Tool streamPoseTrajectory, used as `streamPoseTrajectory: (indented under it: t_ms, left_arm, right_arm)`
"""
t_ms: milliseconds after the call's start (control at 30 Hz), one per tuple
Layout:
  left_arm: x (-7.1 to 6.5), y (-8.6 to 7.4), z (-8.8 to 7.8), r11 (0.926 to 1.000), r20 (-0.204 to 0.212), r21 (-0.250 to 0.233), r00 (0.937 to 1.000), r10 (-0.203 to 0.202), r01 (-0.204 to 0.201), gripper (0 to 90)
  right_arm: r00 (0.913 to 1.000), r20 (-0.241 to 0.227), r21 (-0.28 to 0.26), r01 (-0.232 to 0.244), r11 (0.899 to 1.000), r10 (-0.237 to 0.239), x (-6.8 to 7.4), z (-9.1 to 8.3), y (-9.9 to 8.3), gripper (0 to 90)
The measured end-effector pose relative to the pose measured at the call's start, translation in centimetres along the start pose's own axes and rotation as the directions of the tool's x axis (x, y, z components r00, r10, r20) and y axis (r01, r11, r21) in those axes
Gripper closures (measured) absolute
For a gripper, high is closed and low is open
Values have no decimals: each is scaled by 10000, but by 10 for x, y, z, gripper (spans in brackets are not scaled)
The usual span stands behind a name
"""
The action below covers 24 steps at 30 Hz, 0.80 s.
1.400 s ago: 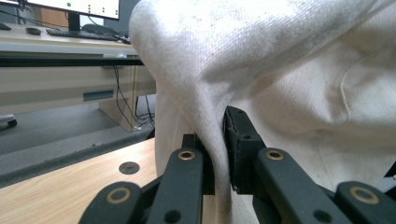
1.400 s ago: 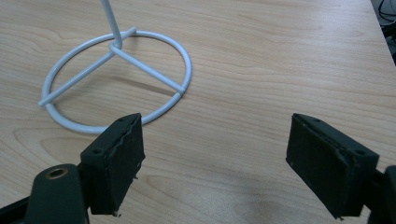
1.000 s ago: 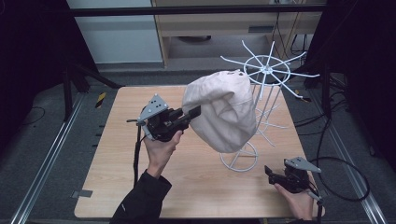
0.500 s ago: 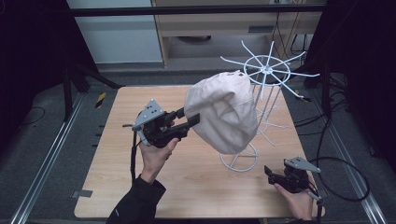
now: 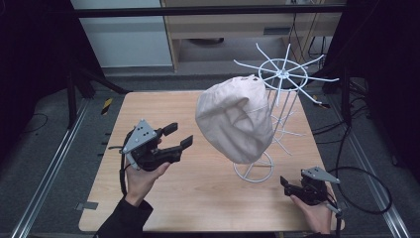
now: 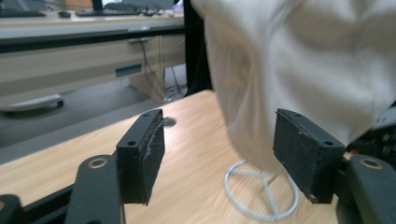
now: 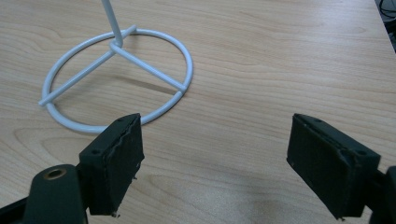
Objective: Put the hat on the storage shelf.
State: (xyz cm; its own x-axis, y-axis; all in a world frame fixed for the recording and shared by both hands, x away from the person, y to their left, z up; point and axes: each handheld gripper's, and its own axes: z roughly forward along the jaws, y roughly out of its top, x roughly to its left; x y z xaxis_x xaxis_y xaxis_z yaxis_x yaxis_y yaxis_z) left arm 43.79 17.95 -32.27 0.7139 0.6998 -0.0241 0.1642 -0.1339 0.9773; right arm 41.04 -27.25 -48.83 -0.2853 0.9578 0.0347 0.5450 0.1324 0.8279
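Left tool [image 5: 179,137] has drawn back from the cap [image 5: 235,119], released; right tool [image 5: 286,185] released.

Wooden table [image 5: 163,106] (light grain), pale cabinet [image 5: 124,37] behind it.

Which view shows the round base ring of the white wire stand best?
The right gripper view: the base ring lies whole and sharp on the table, spokes and upright post clear. The left gripper view has it blurred behind a claw pad; the high view shows it small, its far side under the hanging cream cloth.
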Motion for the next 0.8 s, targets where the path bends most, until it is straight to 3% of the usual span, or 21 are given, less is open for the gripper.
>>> streamPoseTrajectory:
  t_ms: [233, 333, 367, 400, 433, 533, 600, 633, 667, 700, 733, 800]
  left_arm:
    - [15, -31, -19, 9964, -662, 848, 9978, -25, 81, 313]
    - [22, -47, -24, 9931, -1031, 1151, 9946, -105, 224, 310]
    - [28, -57, -27, 9895, -1342, 1400, 9908, -175, 364, 306]
    - [28, -57, -27, 9895, -1342, 1400, 9908, -175, 364, 304]
    - [33, -68, -29, 9851, -1583, 1638, 9871, -260, 523, 298]
    - [39, -79, -32, 9789, -1808, 1889, 9825, -438, 784, 290]
    - [45, -90, -34, 9714, -2024, 2197, 9783, -453, 904, 285]
    - [50, -100, -37, 9653, -2265, 2421, 9731, -416, 976, 277]
    - [50, -100, -37, 9653, -2265, 2421, 9731, -416, 976, 273]
    - [56, -111, -40, 9575, -2462, 2621, 9677, -538, 1200, 271]
    - [56, -111, -40, 9575, -2462, 2621, 9677, -538, 1200, 269]
    - [65, -121, -43, 9476, -2679, 2878, 9616, -593, 1386, 267]
  right_arm:
    - [10000, -44, 4, -31, 10000, 31, 0, 0, 0, 184]
    - [10000, -51, 17, -36, 10000, 36, 0, 0, 0, 183]
    - [10000, -35, 17, -11, 10000, 11, 0, 0, -1, 183]
    - [10000, -35, 17, -11, 10000, 11, 0, 0, -1, 183]
    - [10000, -33, 0, 15, 10000, -15, 0, 0, -1, 182]
    - [10000, -38, -3, 2, 10000, -2, 0, 0, -1, 182]
    - [10000, -53, 37, -9, 10000, 9, 0, 0, -1, 181]
    - [10000, -69, 55, -1, 10000, 2, 0, 0, -1, 179]
    - [10000, -69, 55, -1, 10000, 2, 0, 0, -1, 179]
    - [9999, -106, 102, 8, 9999, -7, 0, 1, -2, 178]
    - [9999, -106, 102, 8, 9999, -7, 0, 1, -2, 178]
    - [9999, -123, 149, 34, 9999, -33, 0, 1, -2, 176]
